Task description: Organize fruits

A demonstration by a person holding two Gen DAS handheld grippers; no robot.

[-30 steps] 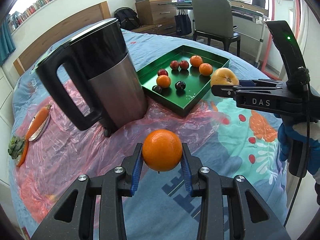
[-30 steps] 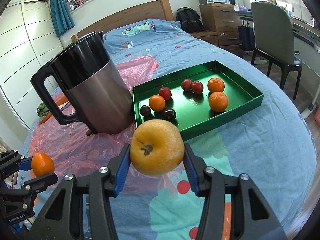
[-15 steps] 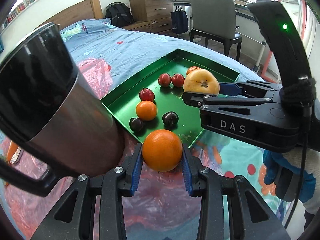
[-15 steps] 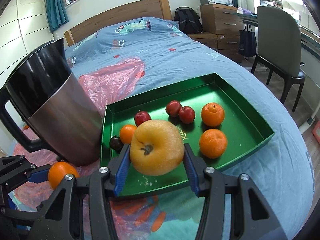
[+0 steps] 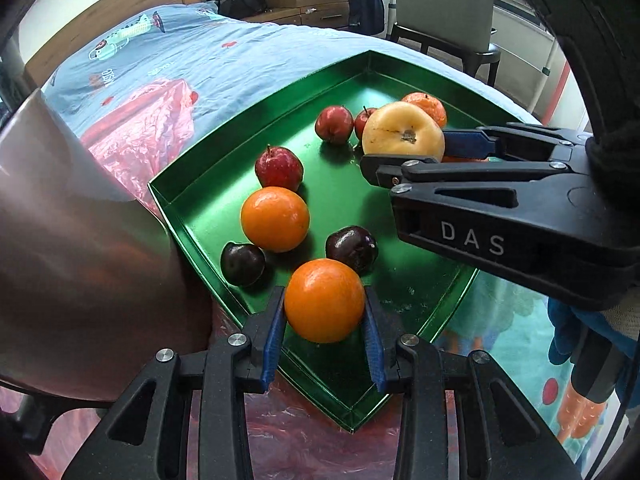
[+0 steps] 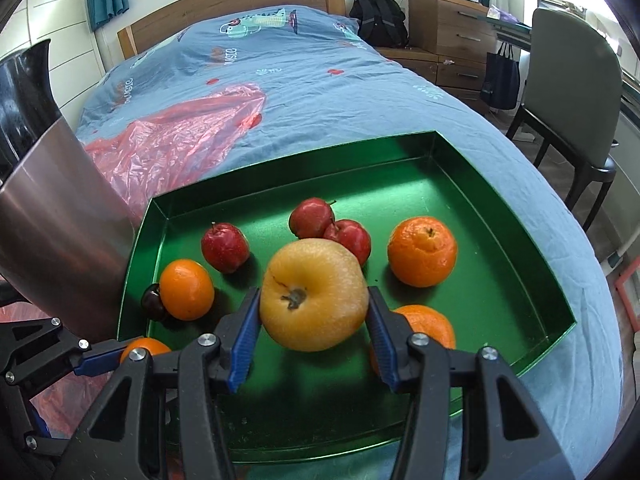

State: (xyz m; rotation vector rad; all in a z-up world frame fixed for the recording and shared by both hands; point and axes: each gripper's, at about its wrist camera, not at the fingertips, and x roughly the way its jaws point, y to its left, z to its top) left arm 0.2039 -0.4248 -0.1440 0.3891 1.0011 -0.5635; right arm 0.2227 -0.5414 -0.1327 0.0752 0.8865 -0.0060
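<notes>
My left gripper (image 5: 325, 328) is shut on an orange (image 5: 324, 300) and holds it over the near corner of the green tray (image 5: 416, 300). My right gripper (image 6: 314, 332) is shut on a yellow apple (image 6: 314, 294), held above the tray's (image 6: 500, 264) middle. The right gripper (image 5: 400, 150) with its yellow apple (image 5: 402, 132) also shows in the left wrist view. In the right wrist view the left gripper (image 6: 116, 354) and its orange (image 6: 154, 346) appear at the lower left. Lying in the tray are oranges (image 6: 422, 252), small red apples (image 6: 224, 246) and dark plums (image 5: 352, 248).
A tall steel kettle (image 6: 60, 220) stands right against the tray's left side. Pink plastic sheet (image 6: 176, 140) lies on the blue bedspread (image 6: 280, 76) behind it. A chair (image 6: 572, 100) and drawers (image 6: 452, 32) stand beyond the bed on the right.
Both grippers have moved forward and down with their fruit, from over the bedspread to above the tray. The kettle has slid to the left edge of both views.
</notes>
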